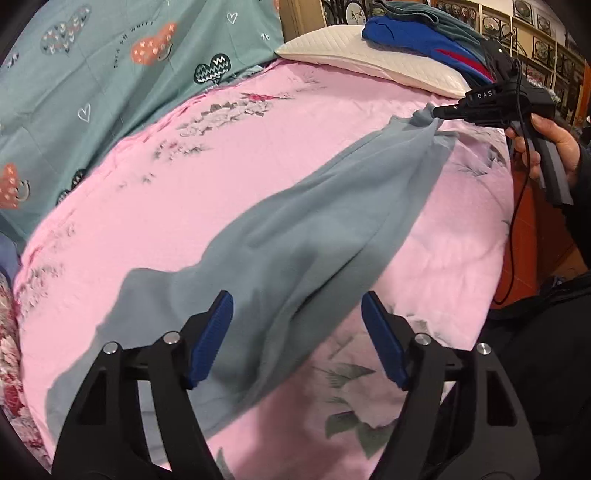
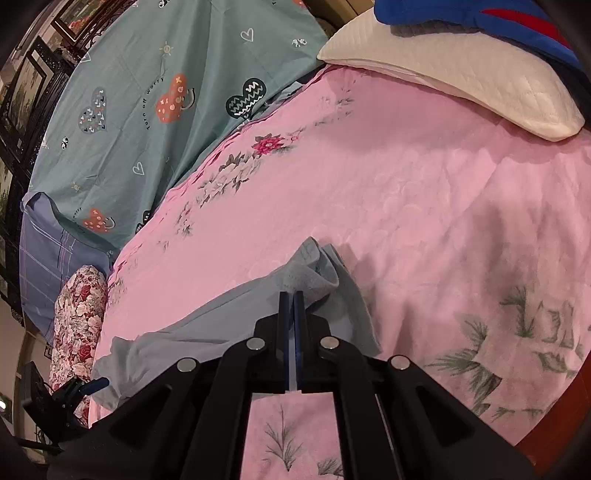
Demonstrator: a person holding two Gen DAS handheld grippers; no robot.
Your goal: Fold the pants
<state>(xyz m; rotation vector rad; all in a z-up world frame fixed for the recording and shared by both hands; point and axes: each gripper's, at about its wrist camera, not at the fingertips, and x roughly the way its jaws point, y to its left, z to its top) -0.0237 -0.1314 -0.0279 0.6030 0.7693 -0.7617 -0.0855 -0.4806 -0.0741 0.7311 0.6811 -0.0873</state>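
Grey-blue pants (image 1: pixel 295 229) lie stretched out in a long band across the pink bed sheet (image 1: pixel 166 206). My left gripper (image 1: pixel 297 332) hovers over the near end of the band. It is open: the blue pads (image 1: pixel 212 339) stand wide apart and touch no cloth. My right gripper (image 1: pixel 439 112), held by a hand at the far right, is shut on the pants' far end and lifts it a little. In the right wrist view the right gripper (image 2: pixel 293 299) pinches a bunched edge of the pants (image 2: pixel 221 321).
A white pillow (image 1: pixel 369 55) with blue and dark clothes (image 1: pixel 413 33) on it lies at the head of the bed. A teal heart-print quilt (image 1: pixel 92 74) borders the sheet on the left. A floral bolster (image 2: pixel 77 325) lies at the bed's left edge, and a black cable (image 1: pixel 515 206) hangs at the right.
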